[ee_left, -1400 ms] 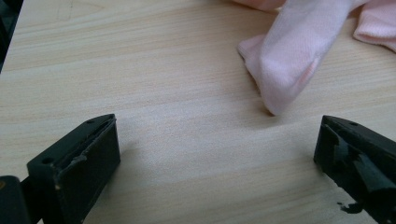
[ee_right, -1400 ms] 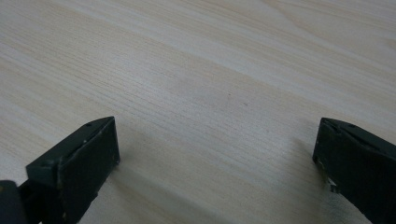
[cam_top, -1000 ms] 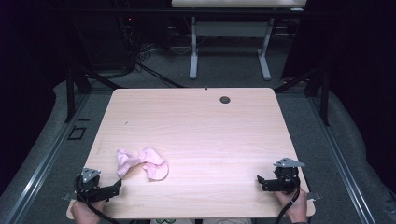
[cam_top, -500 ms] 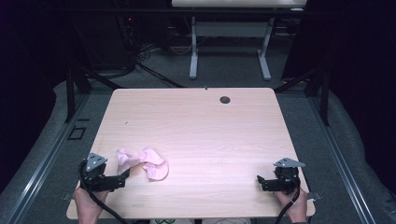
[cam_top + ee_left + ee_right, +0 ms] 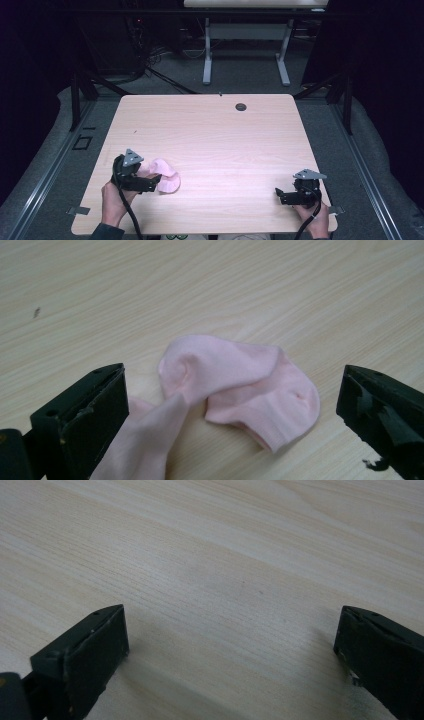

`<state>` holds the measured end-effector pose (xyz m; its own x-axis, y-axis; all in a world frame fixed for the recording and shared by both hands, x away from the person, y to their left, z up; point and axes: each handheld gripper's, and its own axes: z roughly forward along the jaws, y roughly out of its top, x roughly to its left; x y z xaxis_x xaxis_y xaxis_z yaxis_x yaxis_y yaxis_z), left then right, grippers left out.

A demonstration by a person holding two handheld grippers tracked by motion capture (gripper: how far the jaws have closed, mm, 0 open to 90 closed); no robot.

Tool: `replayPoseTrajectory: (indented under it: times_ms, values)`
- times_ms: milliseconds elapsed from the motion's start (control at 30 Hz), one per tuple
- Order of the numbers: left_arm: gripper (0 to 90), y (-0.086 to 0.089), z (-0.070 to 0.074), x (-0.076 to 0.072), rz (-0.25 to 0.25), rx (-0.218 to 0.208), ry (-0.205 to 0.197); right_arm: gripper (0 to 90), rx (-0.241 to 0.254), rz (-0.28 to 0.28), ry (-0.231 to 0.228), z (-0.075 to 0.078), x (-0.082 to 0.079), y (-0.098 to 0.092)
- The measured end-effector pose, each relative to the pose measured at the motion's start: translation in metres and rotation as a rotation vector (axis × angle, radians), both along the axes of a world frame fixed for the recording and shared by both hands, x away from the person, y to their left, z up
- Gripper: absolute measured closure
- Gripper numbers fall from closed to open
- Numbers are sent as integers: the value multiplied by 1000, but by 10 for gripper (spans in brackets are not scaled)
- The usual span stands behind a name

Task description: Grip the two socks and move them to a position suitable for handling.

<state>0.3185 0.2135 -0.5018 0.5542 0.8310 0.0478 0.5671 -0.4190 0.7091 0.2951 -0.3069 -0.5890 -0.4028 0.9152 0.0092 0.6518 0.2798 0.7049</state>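
Note:
A crumpled pink sock (image 5: 165,176) lies on the wooden table (image 5: 210,135) near its front left. My left gripper (image 5: 152,181) hovers over the sock's left part, jaws wide open. In the left gripper view the sock (image 5: 235,385) spreads between and ahead of the two black jaws, one end running down beside the left jaw; my left gripper (image 5: 230,425) holds nothing. My right gripper (image 5: 280,194) rests open at the front right, and in the right gripper view its point (image 5: 230,655) lies over bare wood.
A small round grommet hole (image 5: 241,106) sits near the table's far edge. Beyond the table stand a white desk frame (image 5: 245,55) and cables on grey floor. Dark metal rails (image 5: 80,95) flank the table on both sides.
My left gripper has moved forward and rightward from the front left corner onto the sock's near end. The right gripper has stayed put.

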Motion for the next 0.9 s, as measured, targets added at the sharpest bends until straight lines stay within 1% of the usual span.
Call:
replayPoseTrajectory:
  times_ms: [33,67,100,167,200,233,267,300,333,367,400,433,467,500,533,600,667,700,733,767,833,900]
  values:
    - [4,0,0,0,0,0,0,3,0,0,0,0,0,0]
    - [6,-6,-2,7,-32,9,20,3,0,0,-1,0,0,0]
    - [14,-6,-2,7,-32,9,20,3,0,0,-1,0,0,0]
    - [21,-12,-6,14,-54,20,36,5,0,-1,-1,0,0,0]
    - [21,-15,-8,17,-68,18,51,5,0,-1,-1,0,0,0]
    - [39,-18,-10,20,-74,28,60,5,1,-1,-1,0,0,0]
    - [39,-21,-13,23,-81,32,71,5,1,-1,-1,0,0,0]
    - [62,-26,-19,29,-88,43,93,6,1,-2,-2,0,0,0]
    - [74,-26,-19,29,-88,43,93,7,1,-2,-2,0,0,0]
    - [74,-28,-22,32,-93,42,109,7,1,-2,-2,0,0,0]
    - [110,-30,-25,34,-94,52,122,8,0,-2,-1,0,0,0]
    - [130,-34,-32,38,-104,70,143,9,0,-1,0,0,0,0]
    - [154,-34,-32,38,-104,70,143,9,0,-1,0,0,0,0]
    - [168,-38,-39,41,-111,93,166,11,1,-5,-1,0,0,0]
    - [193,-38,-39,41,-111,93,166,12,0,-6,-2,0,0,0]
    - [244,-42,-48,41,-126,123,191,13,1,-9,-3,0,-1,0]
    - [286,-44,-51,40,-129,130,193,13,0,-8,-2,0,-1,0]
    - [286,-44,-53,40,-133,131,203,13,0,-8,-2,0,-1,0]
    - [317,-46,-58,40,-136,148,211,13,0,-8,-3,0,-1,0]
    - [334,-46,-59,39,-133,152,211,13,0,-8,-3,0,-1,0]
    - [359,-46,-59,38,-130,156,199,14,0,-9,-4,0,-1,0]
    - [408,-47,-59,36,-125,160,194,14,0,-10,-4,0,-1,0]
